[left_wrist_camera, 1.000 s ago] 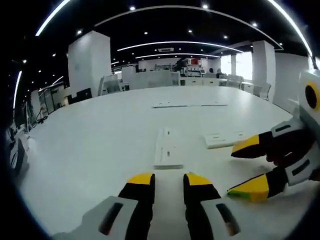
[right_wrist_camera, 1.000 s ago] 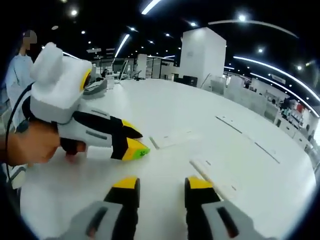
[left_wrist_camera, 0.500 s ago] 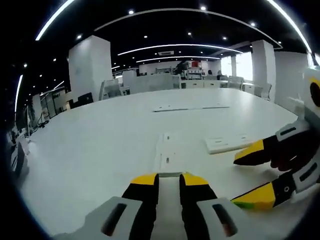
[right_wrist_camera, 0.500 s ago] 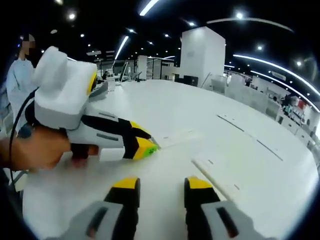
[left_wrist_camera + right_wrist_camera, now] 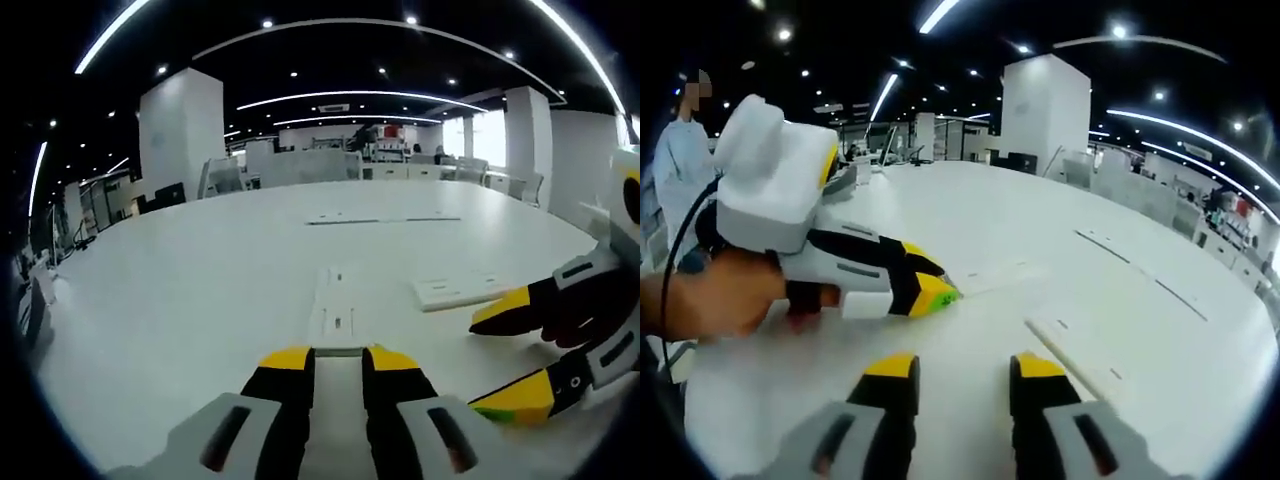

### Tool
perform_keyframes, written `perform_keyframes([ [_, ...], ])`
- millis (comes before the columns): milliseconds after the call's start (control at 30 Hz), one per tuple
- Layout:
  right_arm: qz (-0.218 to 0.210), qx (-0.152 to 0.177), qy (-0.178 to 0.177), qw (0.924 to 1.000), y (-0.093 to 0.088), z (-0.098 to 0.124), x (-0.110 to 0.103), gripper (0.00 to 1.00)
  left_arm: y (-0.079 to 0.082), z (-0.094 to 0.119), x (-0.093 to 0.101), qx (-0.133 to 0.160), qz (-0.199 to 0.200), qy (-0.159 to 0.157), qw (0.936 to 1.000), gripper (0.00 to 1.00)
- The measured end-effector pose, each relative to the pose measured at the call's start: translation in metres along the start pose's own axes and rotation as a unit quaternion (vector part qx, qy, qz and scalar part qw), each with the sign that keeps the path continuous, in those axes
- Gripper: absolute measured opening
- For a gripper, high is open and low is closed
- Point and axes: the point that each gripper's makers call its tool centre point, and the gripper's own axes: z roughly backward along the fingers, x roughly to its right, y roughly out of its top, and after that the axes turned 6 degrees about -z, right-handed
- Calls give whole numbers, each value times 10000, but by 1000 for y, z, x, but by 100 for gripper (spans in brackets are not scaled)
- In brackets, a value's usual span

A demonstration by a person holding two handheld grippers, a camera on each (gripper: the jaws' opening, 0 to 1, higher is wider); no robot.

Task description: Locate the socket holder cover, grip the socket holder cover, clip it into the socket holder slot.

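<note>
Near end of socket holder cover (image 5: 335,325) behind left claw (image 5: 338,362)

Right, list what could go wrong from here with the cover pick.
1. The cover is thin and lies flat on the table; the left tongs, open around its near end, may slip off when they close.
2. The right tongs, open, sit close beside it and could collide with the left tongs.
3. A similar white strip lies nearby; it could be mistaken for the target.

text: none legible | labels: none | signs: none
</note>
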Motion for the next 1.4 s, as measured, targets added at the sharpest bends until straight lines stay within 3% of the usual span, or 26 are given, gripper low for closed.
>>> perform_keyframes([
  [700, -42, 45, -23, 10000, 1, 1, -1, 37, 6, -9, -7, -63, 103, -92, 9999, 20],
  [733, -44, 46, -22, 10000, 1, 1, -1, 37, 9, -13, -3, 46, 11, -223, 9997, 18],
  [767, -51, 44, -21, 10000, 1, 1, -1, 37, 3, -8, -7, -104, 291, -81, 9995, 18],
  [1000, -62, 55, -17, 10000, 1, 1, 1, 37, 5, 1, 6, -148, -128, -129, 9997, 9],
  [1200, -15, 52, -39, 10000, 1, 3, 1, 37, 6, -3, 6, -232, -418, -111, 9988, 8],
  [1400, -167, 154, -6, 9997, 6, 5, 3, 37, 8, -9, 3, -285, -337, -202, 9988, 9],
])
